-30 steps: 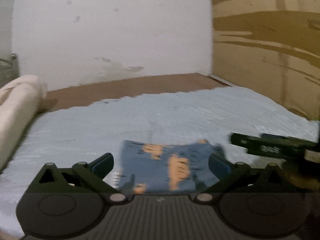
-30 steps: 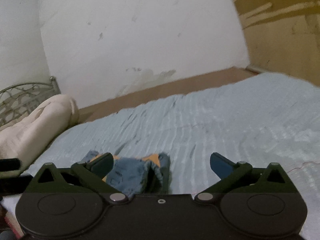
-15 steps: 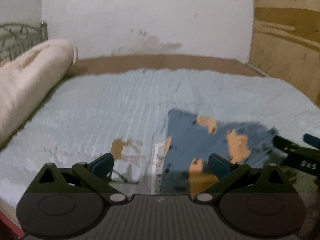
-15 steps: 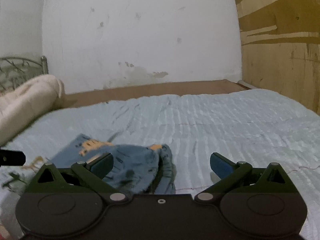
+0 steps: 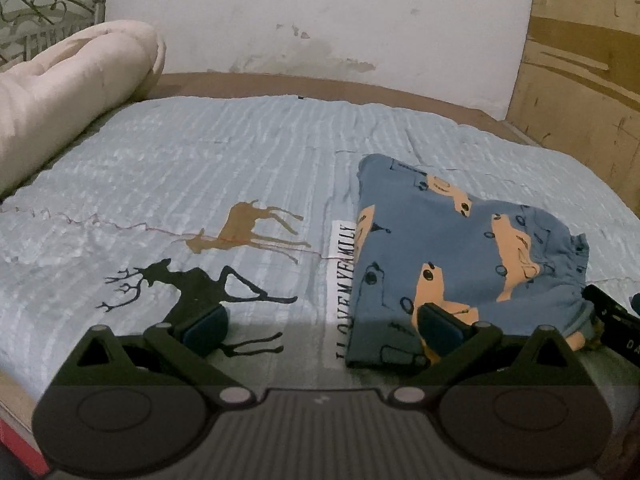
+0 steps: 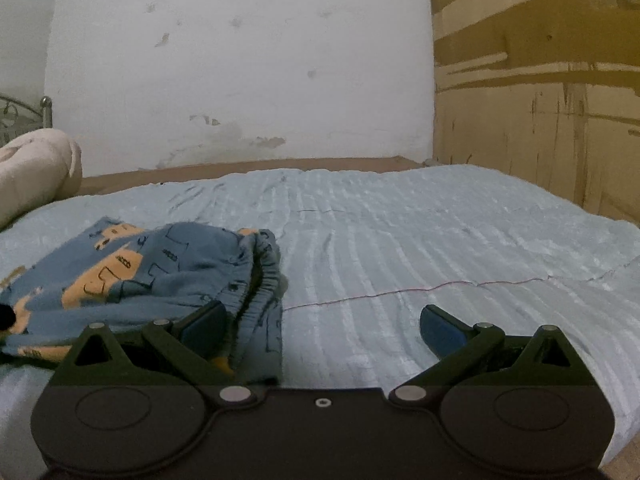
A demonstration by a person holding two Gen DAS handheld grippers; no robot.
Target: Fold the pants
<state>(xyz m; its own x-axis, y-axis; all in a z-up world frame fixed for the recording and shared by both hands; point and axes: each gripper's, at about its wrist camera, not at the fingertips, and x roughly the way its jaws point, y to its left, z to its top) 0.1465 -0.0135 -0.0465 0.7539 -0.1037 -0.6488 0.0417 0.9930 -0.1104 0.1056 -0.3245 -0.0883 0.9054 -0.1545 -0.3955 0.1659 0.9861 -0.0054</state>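
Blue pants (image 5: 452, 248) with orange car prints lie folded into a compact bundle on the pale blue bedspread (image 5: 224, 152). My left gripper (image 5: 320, 326) is open just in front of the bundle's left edge, its right finger (image 5: 438, 326) over the cloth. In the right wrist view the same pants (image 6: 152, 276) lie at the left, waistband toward the middle. My right gripper (image 6: 320, 326) is open over the bedspread (image 6: 440, 232), its left finger (image 6: 204, 324) above the waistband. Part of the right gripper (image 5: 614, 320) shows at the left wrist view's right edge.
A rolled cream quilt (image 5: 68, 92) lies along the bed's left side, with a metal headboard (image 5: 44, 16) behind it. A white wall (image 6: 240, 72) stands at the back and a wooden panel (image 6: 536, 80) on the right. Deer prints (image 5: 208, 276) and a text label (image 5: 344, 264) mark the bedspread.
The left gripper has swung left, so the pants now sit at the right of its view and the deer prints show. The right gripper drew back slightly from the bundle.
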